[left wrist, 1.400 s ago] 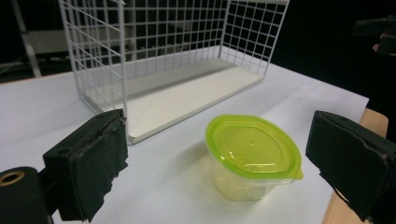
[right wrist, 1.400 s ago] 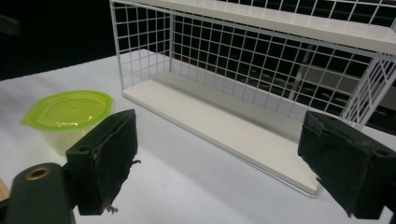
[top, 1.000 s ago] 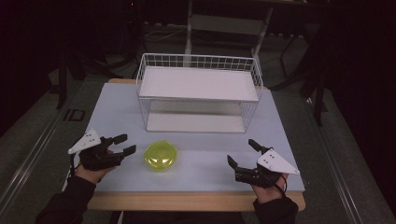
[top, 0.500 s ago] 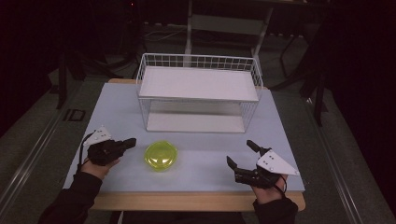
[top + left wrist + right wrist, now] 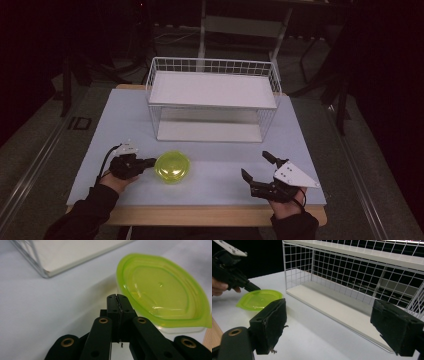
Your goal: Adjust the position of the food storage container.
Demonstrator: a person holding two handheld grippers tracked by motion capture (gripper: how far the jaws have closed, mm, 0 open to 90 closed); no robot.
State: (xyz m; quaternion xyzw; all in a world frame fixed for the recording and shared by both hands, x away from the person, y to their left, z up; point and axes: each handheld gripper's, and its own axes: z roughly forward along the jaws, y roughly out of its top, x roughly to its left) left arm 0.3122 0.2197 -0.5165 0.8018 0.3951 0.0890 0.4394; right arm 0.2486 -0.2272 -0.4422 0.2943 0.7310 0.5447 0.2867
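Two tongs are in my hands, and neither holds anything yet, so I judge the work barely begun. My left gripper (image 5: 149,162) is clenched, its jaws pressed flat together with nothing between them, having just been closing. Its tip sits just beside the near rim of the green-lidded container (image 5: 160,292), whether touching or a hair apart I cannot tell. My right gripper (image 5: 255,166) stands released, jaws spread wide and empty, well off to the right of the container and pointing toward the wire rack (image 5: 212,102).

Going outward from my left tongs, the container lies right ahead of the shut tip, flat on the white tabletop (image 5: 215,175), lid up. Its outline is nearly round, so I see no clear long axis; a small lid tab (image 5: 206,321) sticks out at one side, away from the rack. Beyond it, farther from both tongs, stands the rack with its lower shelf bare.

What is left, as I judge it: getting a grip on the container and moving it, likely toward the rack. With the left jaws shut, they must open first or merely nudge.
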